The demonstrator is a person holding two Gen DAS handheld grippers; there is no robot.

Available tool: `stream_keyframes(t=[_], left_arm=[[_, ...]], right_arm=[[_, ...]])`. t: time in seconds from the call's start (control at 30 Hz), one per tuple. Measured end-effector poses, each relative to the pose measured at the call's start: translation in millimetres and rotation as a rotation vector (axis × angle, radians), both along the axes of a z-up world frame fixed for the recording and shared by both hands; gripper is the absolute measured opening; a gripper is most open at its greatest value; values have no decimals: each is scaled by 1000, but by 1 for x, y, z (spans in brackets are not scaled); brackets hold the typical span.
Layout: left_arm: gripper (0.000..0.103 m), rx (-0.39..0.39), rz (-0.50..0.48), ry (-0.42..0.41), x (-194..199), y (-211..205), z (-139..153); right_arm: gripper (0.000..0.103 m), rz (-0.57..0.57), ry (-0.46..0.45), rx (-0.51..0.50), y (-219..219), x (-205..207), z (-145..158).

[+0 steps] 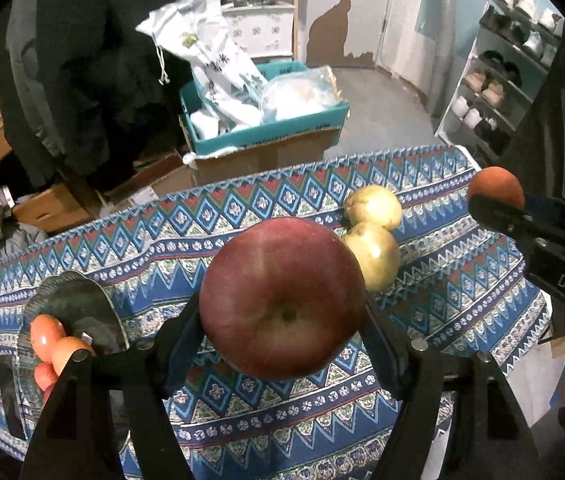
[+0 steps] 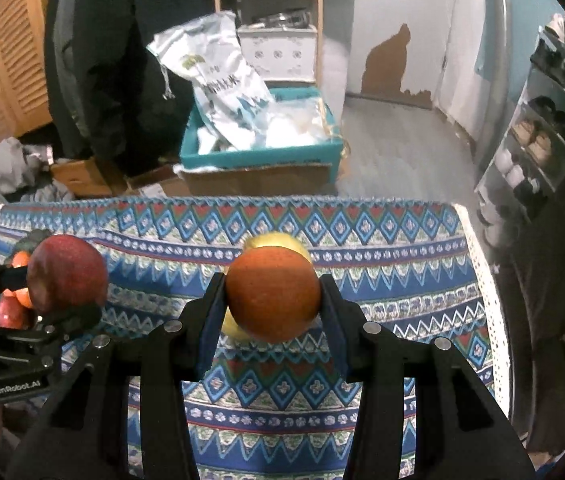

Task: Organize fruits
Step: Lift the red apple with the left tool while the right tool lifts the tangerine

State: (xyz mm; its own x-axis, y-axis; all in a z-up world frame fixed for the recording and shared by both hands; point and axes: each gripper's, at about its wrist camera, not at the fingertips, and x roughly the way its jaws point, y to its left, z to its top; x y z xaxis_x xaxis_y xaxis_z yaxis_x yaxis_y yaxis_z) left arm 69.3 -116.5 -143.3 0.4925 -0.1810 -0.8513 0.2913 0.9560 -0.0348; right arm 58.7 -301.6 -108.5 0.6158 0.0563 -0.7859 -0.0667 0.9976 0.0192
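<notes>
Between black fingers (image 1: 186,332), glossy round apple (image 1: 282,300)

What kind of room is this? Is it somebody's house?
Probably a home, maybe an entry or storage room. There is a shoe rack full of shoes by the wall, an open cardboard box stuffed with bags on the floor, and a table under a patterned tablecloth with fruit on it.

A table (image 2: 402,240) covered with a blue, red and white geometric-patterned cloth carries the fruit. Two yellow-green pears (image 1: 374,232) lie touching each other on the cloth near the far edge, towards the right end. At the left end sits a dark glass plate (image 1: 74,300) with a scalloped rim, holding several orange-red round fruits (image 1: 48,336).
</notes>
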Motion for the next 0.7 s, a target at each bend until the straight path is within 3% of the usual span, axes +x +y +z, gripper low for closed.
stream_keyframes(t=[0.7], left_arm=[[75,-53,80,-49,-23,58,35]], right_arm=[[45,116,-87,15,57,-11,45]])
